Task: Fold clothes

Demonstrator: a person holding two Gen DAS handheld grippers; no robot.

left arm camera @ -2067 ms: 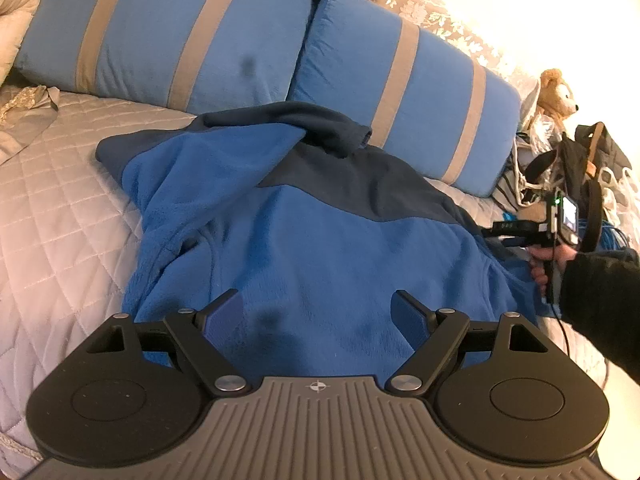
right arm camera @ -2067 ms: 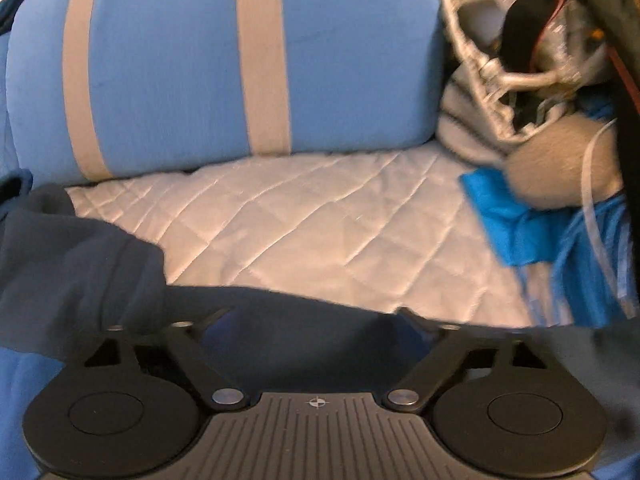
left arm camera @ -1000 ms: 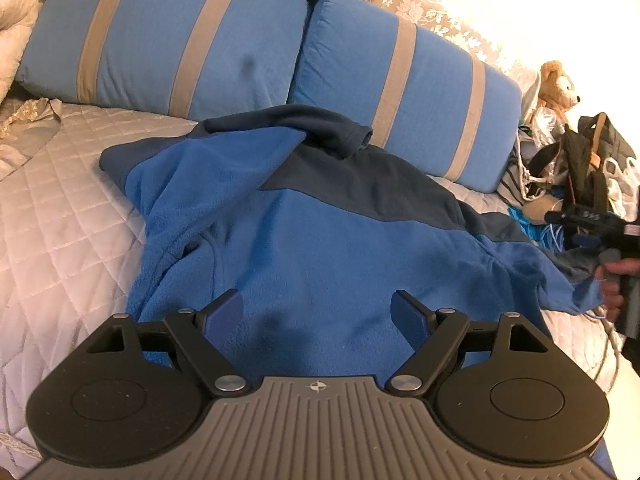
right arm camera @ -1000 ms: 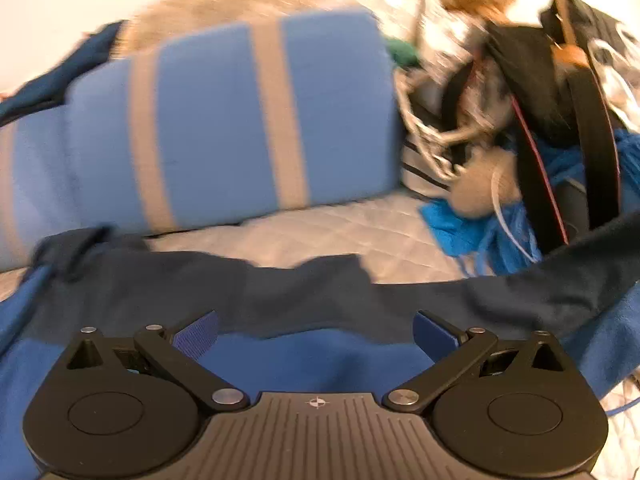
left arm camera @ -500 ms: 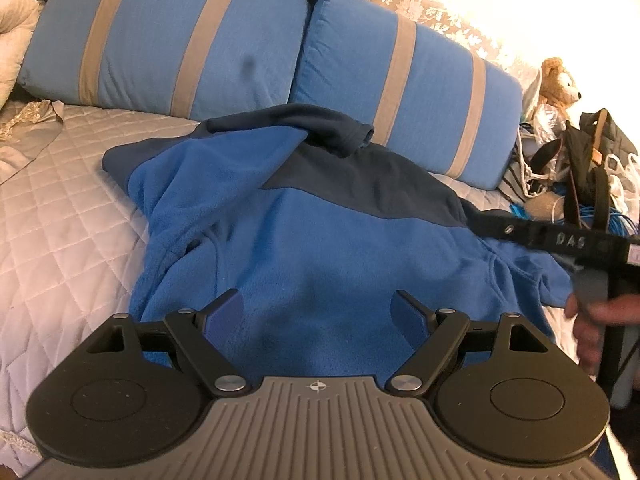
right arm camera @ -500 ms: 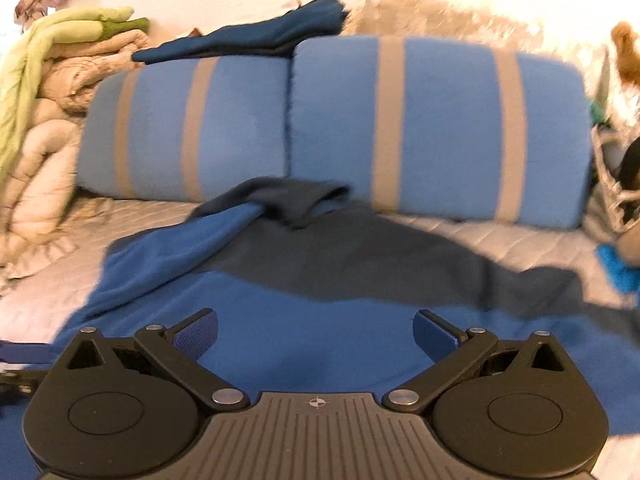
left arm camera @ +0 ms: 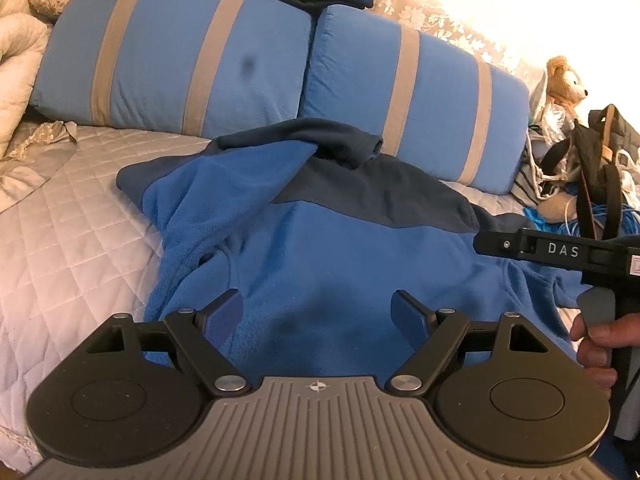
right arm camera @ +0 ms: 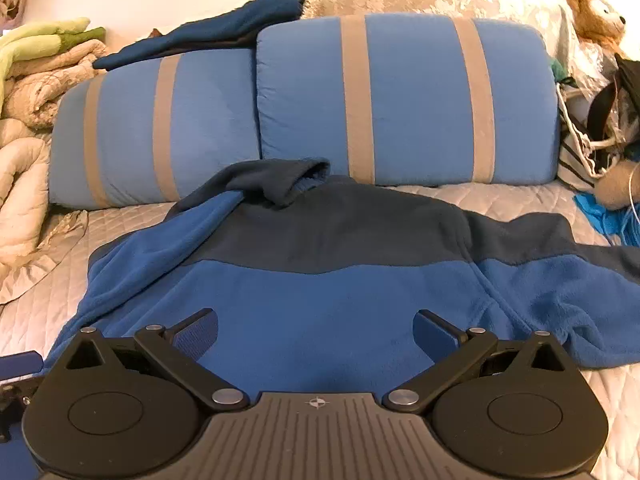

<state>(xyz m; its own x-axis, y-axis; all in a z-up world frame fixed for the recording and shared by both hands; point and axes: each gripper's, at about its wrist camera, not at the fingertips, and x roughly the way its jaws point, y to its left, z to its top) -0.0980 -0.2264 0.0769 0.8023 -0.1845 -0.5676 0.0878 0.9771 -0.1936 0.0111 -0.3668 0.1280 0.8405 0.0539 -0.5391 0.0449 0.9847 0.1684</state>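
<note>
A blue fleece [left arm camera: 340,248] with a dark navy yoke lies spread face-down on the quilted bed cover [left arm camera: 60,240]. Its collar [right arm camera: 280,180] is bunched against the pillows. One sleeve [right arm camera: 560,288] stretches out to the right; the other [right arm camera: 160,248] lies along the left side. My left gripper [left arm camera: 318,312] hovers open over the fleece's lower part, with nothing between its fingers. My right gripper [right arm camera: 316,326] is open too, also above the lower part of the fleece. In the left wrist view the right gripper [left arm camera: 480,245] shows side-on at the right, held by a hand [left arm camera: 596,344].
Two blue pillows with tan stripes [right arm camera: 400,100] stand behind the fleece, with a dark blue garment [right arm camera: 224,28] draped on top. A teddy bear [right arm camera: 596,8], bags and blue cables [left arm camera: 592,184] crowd the right end. Cream bedding [right arm camera: 24,140] is piled at the left.
The right gripper has swung left from the sleeve end by the bags to beside the left gripper, and now faces the pillows. The sleeve lies stretched out to the right. The left gripper stayed put.
</note>
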